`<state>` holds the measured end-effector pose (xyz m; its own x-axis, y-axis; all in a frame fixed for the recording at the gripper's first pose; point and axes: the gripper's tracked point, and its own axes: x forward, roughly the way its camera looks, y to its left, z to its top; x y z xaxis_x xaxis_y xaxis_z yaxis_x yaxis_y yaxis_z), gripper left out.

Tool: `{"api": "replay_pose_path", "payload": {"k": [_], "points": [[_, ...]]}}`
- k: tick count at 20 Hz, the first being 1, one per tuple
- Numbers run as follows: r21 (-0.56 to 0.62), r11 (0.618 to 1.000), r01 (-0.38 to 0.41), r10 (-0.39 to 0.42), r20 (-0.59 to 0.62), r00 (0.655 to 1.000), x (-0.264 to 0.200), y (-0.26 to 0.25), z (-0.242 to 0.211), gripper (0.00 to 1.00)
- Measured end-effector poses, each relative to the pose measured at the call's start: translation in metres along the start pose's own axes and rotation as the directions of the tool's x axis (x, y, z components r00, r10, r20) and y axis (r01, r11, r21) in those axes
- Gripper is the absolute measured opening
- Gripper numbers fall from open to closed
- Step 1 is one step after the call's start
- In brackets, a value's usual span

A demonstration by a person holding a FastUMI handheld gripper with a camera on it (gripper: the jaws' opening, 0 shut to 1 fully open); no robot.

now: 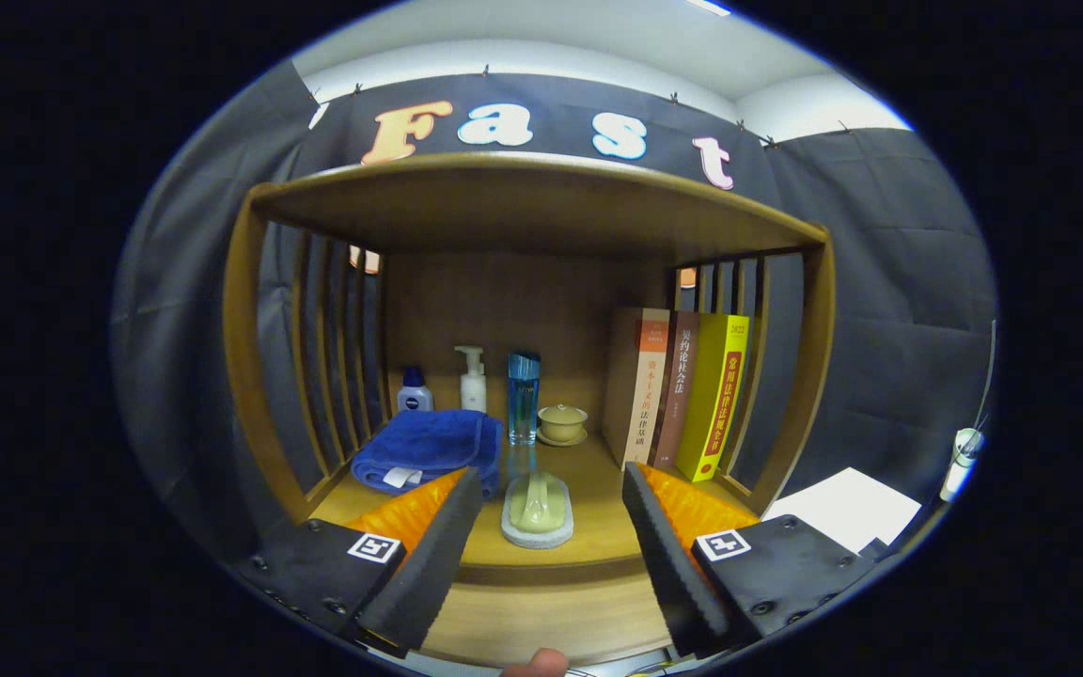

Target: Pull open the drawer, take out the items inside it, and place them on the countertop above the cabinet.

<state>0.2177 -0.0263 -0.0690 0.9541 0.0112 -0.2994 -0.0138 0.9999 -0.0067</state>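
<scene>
Fingertip of a person (536, 663) sits nearest the camera, low between the 2 fingers (429, 545) of the gripper (551, 489). These fingers are spread wide with ribbed inner faces and pinch nothing; each carries 1 square printed marker on its housing.

Between the fingers, just ahead of them, a scrub brush (537, 508) lies on the countertop (598, 536): an oblong pale-green moulded handle on a flat, pale, fibrous pad. It touches neither finger. The countertop is smooth wood-grain board with a rounded front lip; a lower wooden surface (541, 616) runs beneath the fingers. Whether that surface belongs to the drawer cannot be told.

Beyond the brush, along the back panel:
- 1 folded blue towel (429, 449), soft pile, stitched hem, white tag, beside the left finger.
- 1 small white bottle with dark cap (415, 390).
- 1 white pump bottle (473, 379).
- 1 tall clear blue bottle (523, 397), rectangular.
- 1 lidded ceramic cup on a saucer (562, 423), pale olive glaze.
- 3 upright books (682, 395), spines outward, leaning against the right slats.

Enclosing these is a wooden shelf frame (532, 202) with a flat top board and vertical slats on both sides. Dark cloth forms the booth wall (880, 263); a white ceiling shows above it. A flat white sheet (847, 508) lies to the right of the frame.
</scene>
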Motion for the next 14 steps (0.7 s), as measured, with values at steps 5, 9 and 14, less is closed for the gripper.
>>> {"api": "replay_pose_path", "payload": {"k": [5, 9, 14], "points": [[0.030, 0.999, -0.023, 0.020, 0.086, 0.996, -0.061, 0.002, -0.007, 0.98], [0.053, 0.997, -0.055, 0.047, 0.138, 0.989, -0.104, 0.007, -0.026, 0.98], [0.062, 0.996, -0.062, 0.053, 0.148, 0.988, -0.140, 0.007, -0.068, 0.98]]}}
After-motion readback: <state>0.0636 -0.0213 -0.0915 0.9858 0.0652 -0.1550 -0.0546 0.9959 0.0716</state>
